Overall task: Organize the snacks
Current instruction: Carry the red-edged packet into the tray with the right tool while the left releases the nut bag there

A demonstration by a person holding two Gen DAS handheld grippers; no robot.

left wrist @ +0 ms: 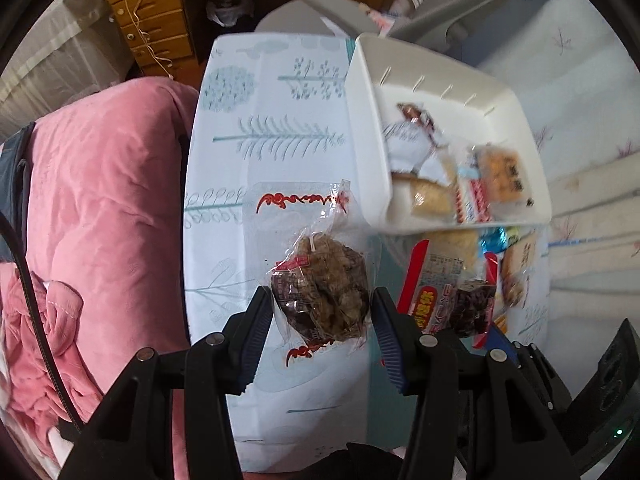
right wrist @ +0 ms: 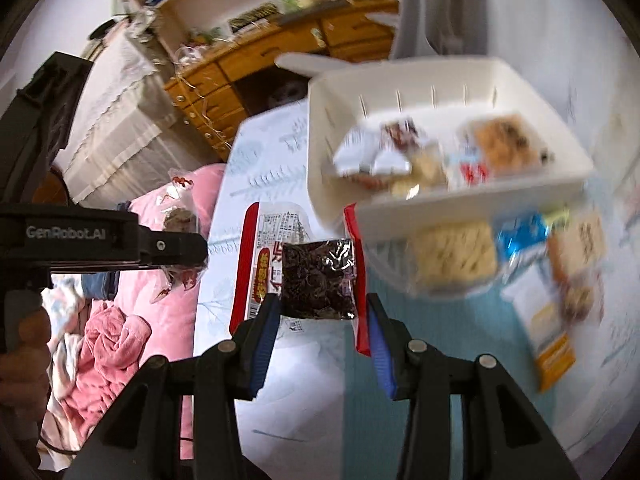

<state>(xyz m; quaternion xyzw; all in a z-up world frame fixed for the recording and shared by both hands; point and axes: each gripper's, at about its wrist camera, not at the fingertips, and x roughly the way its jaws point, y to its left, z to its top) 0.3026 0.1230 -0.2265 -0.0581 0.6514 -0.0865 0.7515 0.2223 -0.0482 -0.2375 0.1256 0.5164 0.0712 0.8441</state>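
Both grippers loaded, bin half filled
Left gripper [left wrist: 322, 312] grasps a brown cake [left wrist: 320, 284], right gripper [right wrist: 320, 312] a dark packet [right wrist: 318, 282]; white bin [right wrist: 472, 196] ahead holds several, more snacks [right wrist: 452, 258] remain outside.

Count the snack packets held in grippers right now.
2. The left gripper is shut on a clear-wrapped brown snack; the right gripper is shut on a dark packet. No others held.

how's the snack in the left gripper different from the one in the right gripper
The brown cake snack in the left gripper is lumpy and light brown, in a clear wrapper with red print whose loose end sticks out well beyond it. The dark snack packet in the right gripper is flat, squarish and almost black, in a tight glossy wrapper. Both are clamped by their sides, off the table, short of the white bin.
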